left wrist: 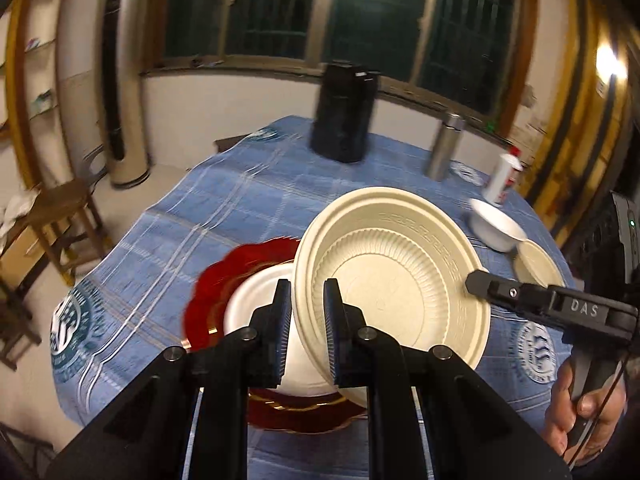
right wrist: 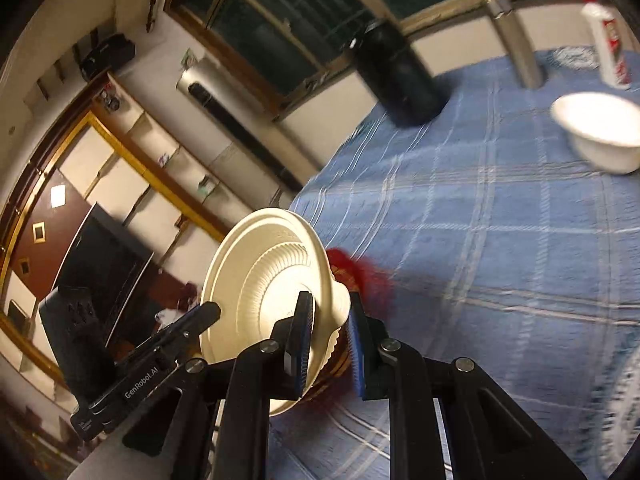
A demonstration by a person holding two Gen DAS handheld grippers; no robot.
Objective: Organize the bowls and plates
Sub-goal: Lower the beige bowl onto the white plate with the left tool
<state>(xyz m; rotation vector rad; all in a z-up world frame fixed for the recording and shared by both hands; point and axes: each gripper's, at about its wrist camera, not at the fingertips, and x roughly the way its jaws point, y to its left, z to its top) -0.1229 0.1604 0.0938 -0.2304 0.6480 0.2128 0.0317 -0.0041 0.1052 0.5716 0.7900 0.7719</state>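
Note:
My left gripper (left wrist: 307,328) is shut on the near rim of a cream ribbed bowl (left wrist: 392,280), held tilted above a white plate (left wrist: 256,304) that lies on a red scalloped plate (left wrist: 224,280). My right gripper (right wrist: 330,340) is shut on the opposite rim of the same cream bowl (right wrist: 264,280); its finger (left wrist: 496,290) shows at the bowl's right edge in the left wrist view. The red plate (right wrist: 368,276) shows behind the bowl. A white bowl (left wrist: 498,228) and a cream plate (left wrist: 538,266) sit at the right of the table.
The table has a blue checked cloth (left wrist: 240,208). A black cylinder (left wrist: 344,112), a steel flask (left wrist: 444,148) and a white bottle (left wrist: 504,178) stand at the far side. A wooden stool (left wrist: 60,220) and a tower fan (left wrist: 120,80) stand left of the table.

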